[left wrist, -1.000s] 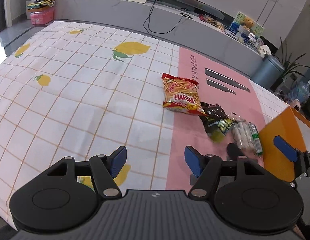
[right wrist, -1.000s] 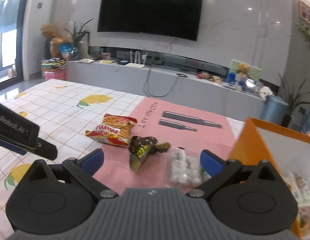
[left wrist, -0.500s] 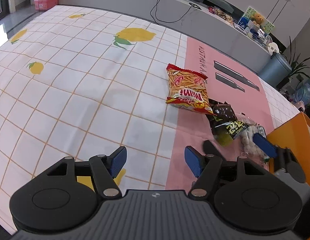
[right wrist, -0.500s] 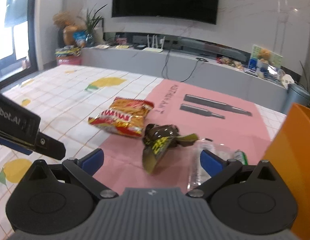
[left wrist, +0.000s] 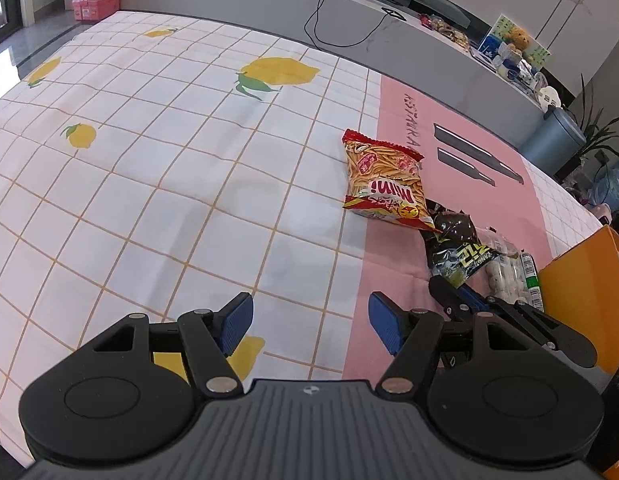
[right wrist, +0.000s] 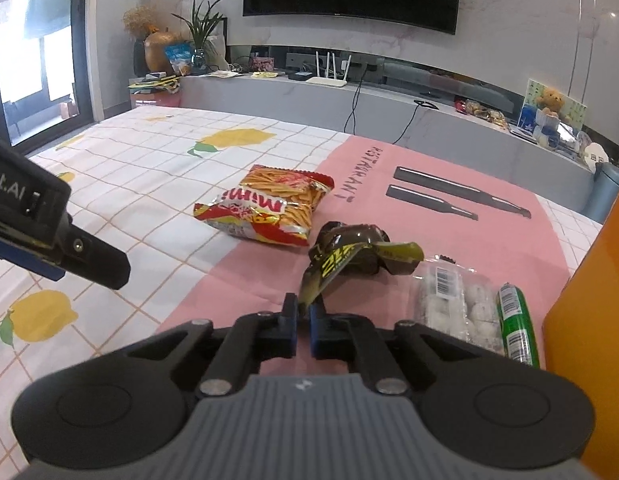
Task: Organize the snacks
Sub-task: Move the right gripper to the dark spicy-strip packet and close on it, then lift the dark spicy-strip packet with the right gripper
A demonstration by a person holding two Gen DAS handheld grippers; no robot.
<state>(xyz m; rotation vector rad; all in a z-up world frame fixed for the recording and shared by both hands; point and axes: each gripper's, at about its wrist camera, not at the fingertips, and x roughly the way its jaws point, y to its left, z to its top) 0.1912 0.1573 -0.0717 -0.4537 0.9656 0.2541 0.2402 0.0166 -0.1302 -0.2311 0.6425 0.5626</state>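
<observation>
Step in hand, as judged: picking up the dark snack packet (right wrist: pixel 351 254) from the pink mat (right wrist: pixel 461 236) on the counter (left wrist: pixel 157 168), between the red chips bag (right wrist: pixel 265 210) and the clear tray of white balls (right wrist: pixel 455 306). Right claw (right wrist: pixel 303 320) pressed together, pinching the packet's near corner. Left claw (left wrist: pixel 309 322) spread wide, holding nothing. Next, probably: lifting gently, then carrying rightward to the orange box (right wrist: pixel 589 320), without tearing the thin flap.

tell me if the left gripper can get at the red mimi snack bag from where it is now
Probably yes. The left gripper is open over bare cloth, and nothing lies between it and the red Mimi bag. The right gripper, shut on the dark wrapper, sits off to the side.
</observation>
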